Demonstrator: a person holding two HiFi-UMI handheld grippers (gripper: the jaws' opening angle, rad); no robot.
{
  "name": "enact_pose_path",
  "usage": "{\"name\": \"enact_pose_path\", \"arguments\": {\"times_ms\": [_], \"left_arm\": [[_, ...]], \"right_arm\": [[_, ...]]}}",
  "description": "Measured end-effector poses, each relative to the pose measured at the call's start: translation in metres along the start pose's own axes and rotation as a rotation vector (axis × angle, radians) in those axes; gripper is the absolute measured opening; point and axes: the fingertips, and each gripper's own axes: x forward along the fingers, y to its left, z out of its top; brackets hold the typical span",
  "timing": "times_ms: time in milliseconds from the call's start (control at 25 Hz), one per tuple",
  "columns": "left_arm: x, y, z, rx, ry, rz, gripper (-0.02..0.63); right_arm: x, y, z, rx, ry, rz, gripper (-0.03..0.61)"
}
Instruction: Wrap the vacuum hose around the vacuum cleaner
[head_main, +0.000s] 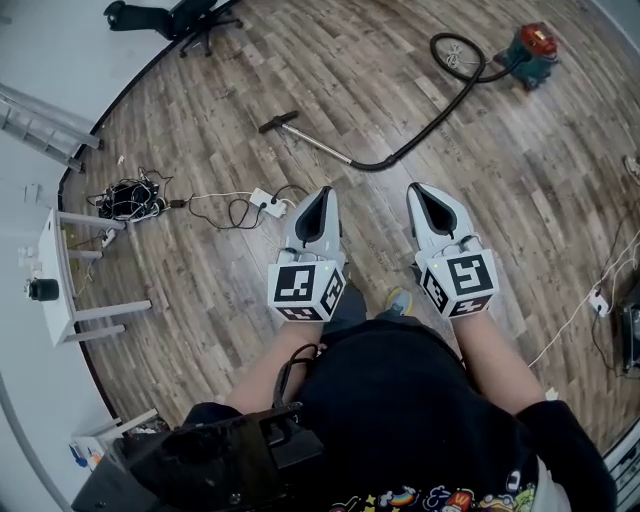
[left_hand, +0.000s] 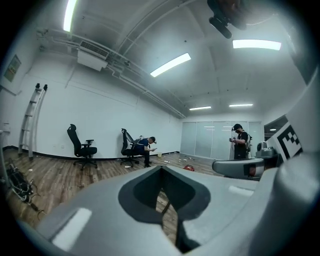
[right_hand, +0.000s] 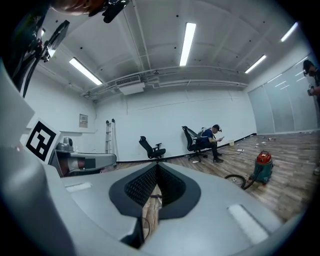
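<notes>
The vacuum cleaner, red on top with a teal body, stands far off on the wood floor at the upper right; it also shows in the right gripper view. Its black hose loops beside it, then runs left along the floor to a metal wand ending in a dark floor head. My left gripper and right gripper are held side by side in front of me, well short of the hose. Both are shut and hold nothing.
A white power strip with cables lies just left of the left gripper, and a cable tangle lies further left. A white table, a ladder and an office chair line the left wall. A seated person and a standing person are across the room.
</notes>
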Motion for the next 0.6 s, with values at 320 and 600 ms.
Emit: {"name": "enact_pose_path", "arguments": {"times_ms": [320,600], "left_arm": [[0.045,0.067,-0.019,-0.052,-0.003,0.061,0.001],[0.156,0.184,-0.004,-0.105,0.011,0.023,0.001]], "right_arm": [[0.081,-0.005,-0.023,-0.019,0.05,0.032,0.025],[0.242,-0.011,-0.012,-0.042,0.107,0.025,0.025]]}}
